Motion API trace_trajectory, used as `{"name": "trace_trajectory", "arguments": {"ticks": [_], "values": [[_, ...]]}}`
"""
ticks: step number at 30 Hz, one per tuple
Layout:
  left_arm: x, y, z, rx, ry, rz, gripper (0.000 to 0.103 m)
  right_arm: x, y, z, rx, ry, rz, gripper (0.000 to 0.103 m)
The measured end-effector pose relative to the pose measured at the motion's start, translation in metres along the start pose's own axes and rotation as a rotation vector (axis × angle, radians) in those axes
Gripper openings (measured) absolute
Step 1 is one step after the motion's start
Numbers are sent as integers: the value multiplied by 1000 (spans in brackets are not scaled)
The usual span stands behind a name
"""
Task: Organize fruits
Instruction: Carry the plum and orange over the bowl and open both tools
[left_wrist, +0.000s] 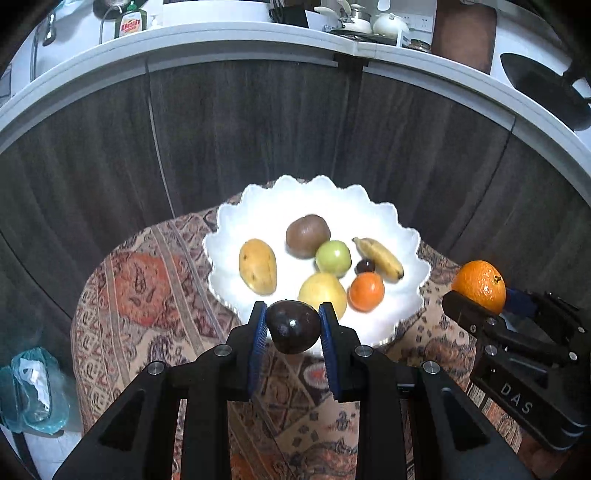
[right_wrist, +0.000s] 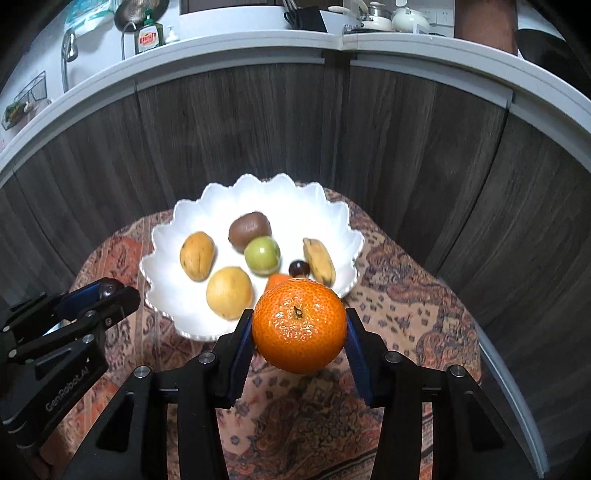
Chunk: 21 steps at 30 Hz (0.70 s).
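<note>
Left gripper (left_wrist: 292, 325) clamped on dark plum (left_wrist: 293, 326); right gripper (right_wrist: 299, 334) clamped on orange (right_wrist: 300, 325). Both just short of bowl (left_wrist: 258, 199) rim, at 6 o'clock. Advisable: carry over open gaps, lower, then release gently.

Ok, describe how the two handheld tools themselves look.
Both are matte black, angular frames with silver screw heads. The left tool and right tool each have two fingers lined with ribbed blue pads. White lettering marks the bodies: "GenRobot.AI" on the left, "DAS" on the right.

Left hand-held gripper (left_wrist: 293, 325) and right hand-held gripper (right_wrist: 299, 328) clamped, full.
</note>
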<state>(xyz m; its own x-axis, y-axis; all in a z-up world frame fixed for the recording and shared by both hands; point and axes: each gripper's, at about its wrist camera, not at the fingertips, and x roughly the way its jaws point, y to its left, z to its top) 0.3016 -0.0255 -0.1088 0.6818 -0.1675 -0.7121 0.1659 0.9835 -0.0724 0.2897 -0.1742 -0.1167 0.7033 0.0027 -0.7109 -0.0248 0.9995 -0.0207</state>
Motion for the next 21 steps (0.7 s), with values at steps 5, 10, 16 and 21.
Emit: {"name": "trace_trajectory", "arguments": {"ticks": [5,10,16,21], "values": [[9,4,17,5,-2,-3,28,6,1,13,10,-3,0,47],[25,8,33,5,8,-12,28,19,1,26,15,2,-5,47],[50,12,47,2,27,-17,28,43,-3,42,27,15,-13,47],[74,15,54,-1,52,-16,28,63,-5,49,37,32,-18,47]]}}
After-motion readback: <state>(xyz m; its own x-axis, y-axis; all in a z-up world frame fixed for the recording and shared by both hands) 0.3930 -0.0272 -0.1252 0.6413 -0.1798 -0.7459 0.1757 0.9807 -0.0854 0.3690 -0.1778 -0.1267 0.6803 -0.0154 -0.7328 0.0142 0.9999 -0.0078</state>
